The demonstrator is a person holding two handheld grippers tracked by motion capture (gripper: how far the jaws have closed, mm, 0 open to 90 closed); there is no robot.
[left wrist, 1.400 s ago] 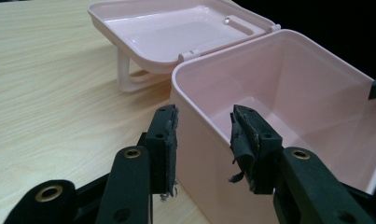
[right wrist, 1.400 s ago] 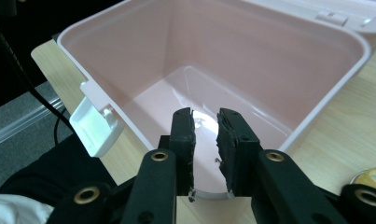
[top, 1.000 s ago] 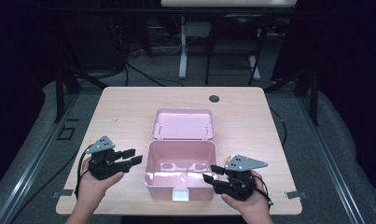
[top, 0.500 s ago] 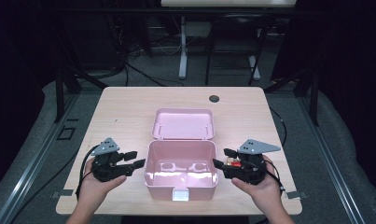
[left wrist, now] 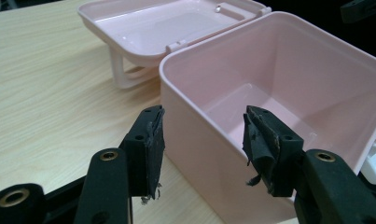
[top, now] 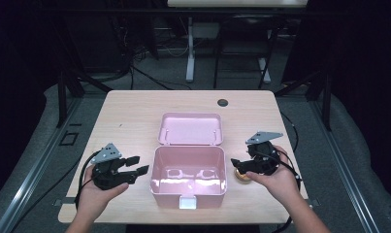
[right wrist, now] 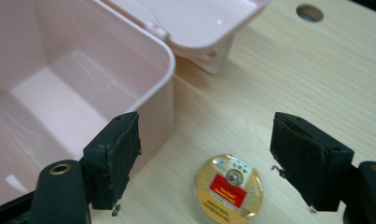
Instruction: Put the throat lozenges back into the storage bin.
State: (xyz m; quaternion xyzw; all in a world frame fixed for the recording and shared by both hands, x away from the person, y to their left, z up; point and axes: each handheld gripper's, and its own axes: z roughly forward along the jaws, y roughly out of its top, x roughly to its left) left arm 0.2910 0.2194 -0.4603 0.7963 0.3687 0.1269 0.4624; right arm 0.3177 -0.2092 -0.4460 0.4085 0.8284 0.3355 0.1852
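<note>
An open pink box (top: pixel 154 171) stands at the table's near middle, its lid (top: pixel 190 128) folded back flat behind it. The inside looks bare. A small round gold tin (top: pixel 242 175) with a red label lies on the table just right of the box. My right gripper (top: pixel 236 166) hovers over that tin (right wrist: pixel 229 186), open, its jaws having just spread wider and touching nothing. Left of the box, my left gripper (top: pixel 138 164) is open and points at the box wall (left wrist: pixel 269 60); its jaws have also just widened, with nothing between them.
A dark round grommet hole (top: pixel 223 102) sits in the tabletop behind the lid. A white latch (top: pixel 187 202) hangs on the box's front wall. Bare wood spreads left of the box and along the far side. Dark floor and stands surround the table.
My right hand has moved right and back from the box's front right corner, its jaws spreading, and the tin now lies on the table below them. The left hand stayed put, jaws slightly wider.
</note>
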